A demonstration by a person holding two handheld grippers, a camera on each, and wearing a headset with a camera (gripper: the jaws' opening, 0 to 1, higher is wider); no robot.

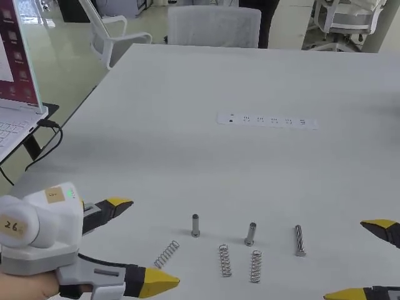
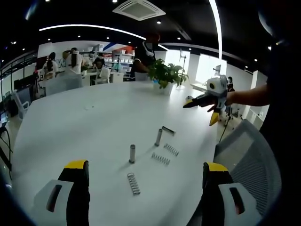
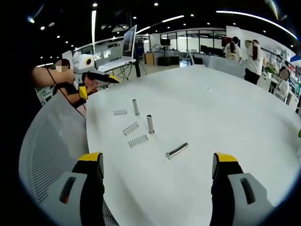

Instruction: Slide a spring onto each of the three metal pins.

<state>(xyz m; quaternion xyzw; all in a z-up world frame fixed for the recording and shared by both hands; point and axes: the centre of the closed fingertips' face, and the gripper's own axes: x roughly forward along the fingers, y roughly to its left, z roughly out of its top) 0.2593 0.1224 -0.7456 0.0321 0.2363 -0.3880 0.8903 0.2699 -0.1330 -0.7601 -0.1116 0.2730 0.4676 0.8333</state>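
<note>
Along the lower edge of the head view, on the white table (image 1: 187,144), I log:
- Left pin (image 1: 195,225) and middle pin (image 1: 250,234) stand upright; the right pin (image 1: 299,240) lies flat.
- Left spring (image 1: 166,254), middle spring (image 1: 224,260) and right spring (image 1: 255,265) lie loose just below the pins, none on a pin.
- My left gripper (image 1: 140,244), lower left, has its jaws wide apart and holds nothing.
- My right gripper (image 1: 369,259), lower right, is likewise wide and empty.
- A power strip (image 1: 267,120) lies mid-frame.

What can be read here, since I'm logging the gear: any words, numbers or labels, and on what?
"26": handwritten on the side sticker of the left gripper.
Top sticker on the same gripper: marks too small to read.
Laptop screen: text too blurred to read.
</note>
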